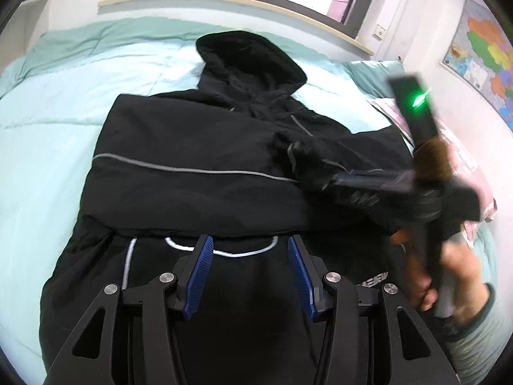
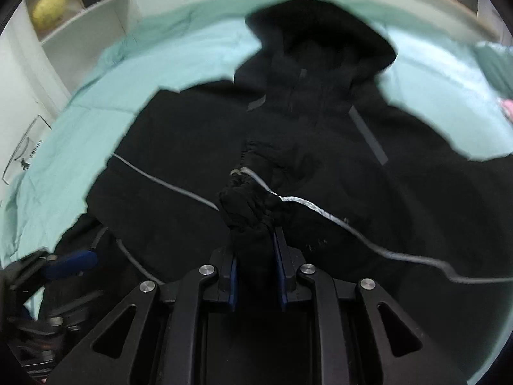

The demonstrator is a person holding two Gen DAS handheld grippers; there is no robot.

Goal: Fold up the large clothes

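Note:
A black hooded jacket (image 1: 192, 134) with thin grey piping lies spread on the teal bed (image 1: 64, 80), its hood (image 1: 253, 57) toward the window. The left sleeve is folded across the chest. My left gripper (image 1: 250, 240) hangs open over the jacket's lower half with nothing between its blue pads. In the right wrist view my right gripper (image 2: 255, 240) is shut on the bunched cuff of the other sleeve (image 2: 250, 199), held above the jacket's chest (image 2: 320, 128). That gripper shows blurred in the left wrist view, carried by a person's hand (image 1: 449, 272).
A pale wooden ledge (image 1: 224, 0) and a window run behind the bed. A coloured map (image 1: 481, 48) hangs on the right wall, and pink cloth (image 1: 465, 160) lies at the bed's right side. A white shelf with a yellow object (image 2: 49, 9) stands to the left.

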